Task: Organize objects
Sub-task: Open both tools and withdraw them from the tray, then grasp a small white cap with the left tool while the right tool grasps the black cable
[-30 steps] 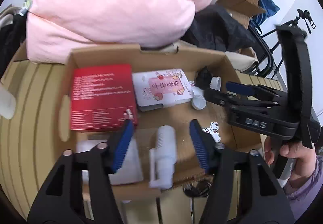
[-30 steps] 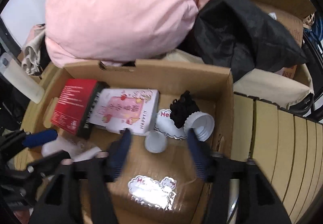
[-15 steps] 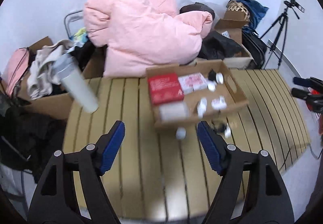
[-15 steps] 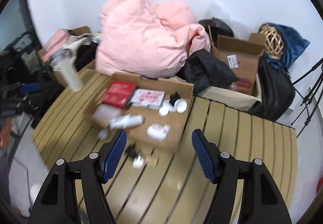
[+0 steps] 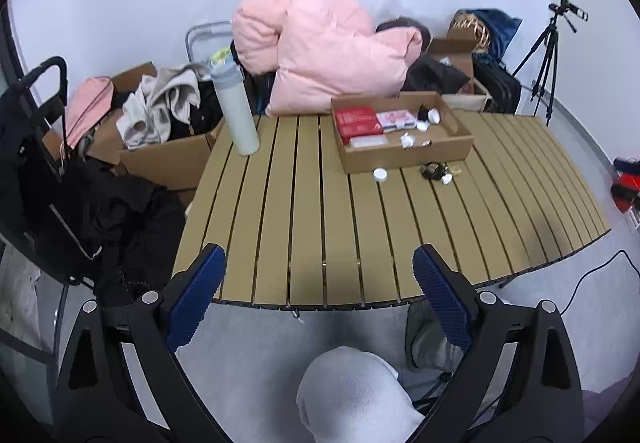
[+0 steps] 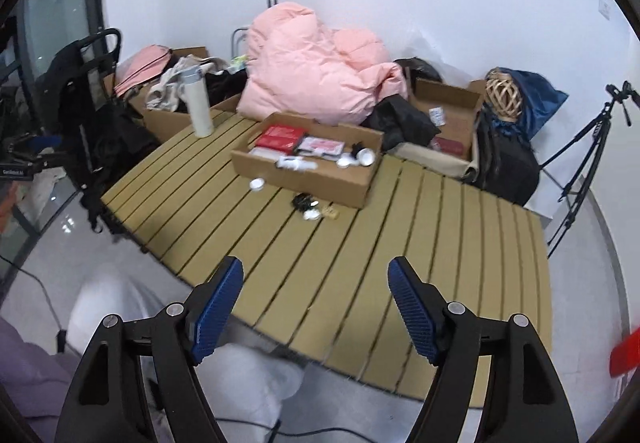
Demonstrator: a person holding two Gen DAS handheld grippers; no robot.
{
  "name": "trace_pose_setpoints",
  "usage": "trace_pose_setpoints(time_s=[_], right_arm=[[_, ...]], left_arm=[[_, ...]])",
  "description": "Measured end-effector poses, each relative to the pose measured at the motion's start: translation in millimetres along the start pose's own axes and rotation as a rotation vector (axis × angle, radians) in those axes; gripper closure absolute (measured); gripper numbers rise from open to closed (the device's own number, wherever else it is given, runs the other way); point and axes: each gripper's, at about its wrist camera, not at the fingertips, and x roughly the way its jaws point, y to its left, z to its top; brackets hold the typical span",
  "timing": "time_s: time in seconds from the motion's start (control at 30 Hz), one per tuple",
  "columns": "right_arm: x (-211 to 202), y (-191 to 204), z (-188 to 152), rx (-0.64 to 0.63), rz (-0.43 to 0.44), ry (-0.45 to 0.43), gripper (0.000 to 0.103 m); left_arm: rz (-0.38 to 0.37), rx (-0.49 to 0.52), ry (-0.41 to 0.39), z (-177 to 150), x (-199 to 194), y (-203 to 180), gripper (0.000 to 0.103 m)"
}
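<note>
The slatted table (image 5: 304,211) filled the middle of both views, and the cardboard box (image 5: 404,155) sat toward its far side, upper centre-right in the left wrist view. Inside the box lay a red carton (image 5: 357,120), a pink-patterned case (image 5: 397,119) beside it, and several small white pieces. On the slats just in front of the box, outside it, were a white cap (image 5: 380,174), a dark tangled item (image 5: 430,170) and another small white piece (image 5: 447,180). A tall white bottle (image 5: 236,111) stood well apart, upper left of centre.

The left gripper (image 5: 318,295) and right gripper (image 6: 314,307) each hung at the bottom of their frames, off the table's near edge, fingers spread wide and holding nothing.

The step in hand looked like a pause between pickups. The next move likely called for a long reach to the loose pieces, the flat cap needing a low, careful pinch.
</note>
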Motion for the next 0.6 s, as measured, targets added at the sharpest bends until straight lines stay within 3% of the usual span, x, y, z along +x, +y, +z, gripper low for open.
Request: trace_pose_setpoints(time_s=[0.13, 0.27, 0.33, 0.53, 0.6], right_arm=[[-3.6, 18.4, -11.0, -0.029, 0.028, 0.015, 0.024], [-16.8, 31.0, -18.1, -0.049, 0.018, -0.078, 0.024], [-7.6, 28.2, -20.3, -0.020, 0.011, -0.109, 0.023], [71.3, 4.6, -28.8, 0.078, 0.069, -0.025, 0.023], [104.2, -2.1, -28.2, 0.095, 0.043, 0.009, 0.023]], left_arm=[[-0.023, 0.011, -0.020, -5.9, -11.4, -7.3, 0.010], [-0.057, 0.034, -0.047, -12.0, -2.8, -19.2, 0.010], [-0.063, 0.032, -0.037, -13.3, 22.5, -27.2, 0.010], [-0.103, -0.049, -0.039, 7.7, 112.2, -37.1, 0.010], [-0.110, -0.065, -0.049, 17.4, 141.6, -42.7, 0.012]])
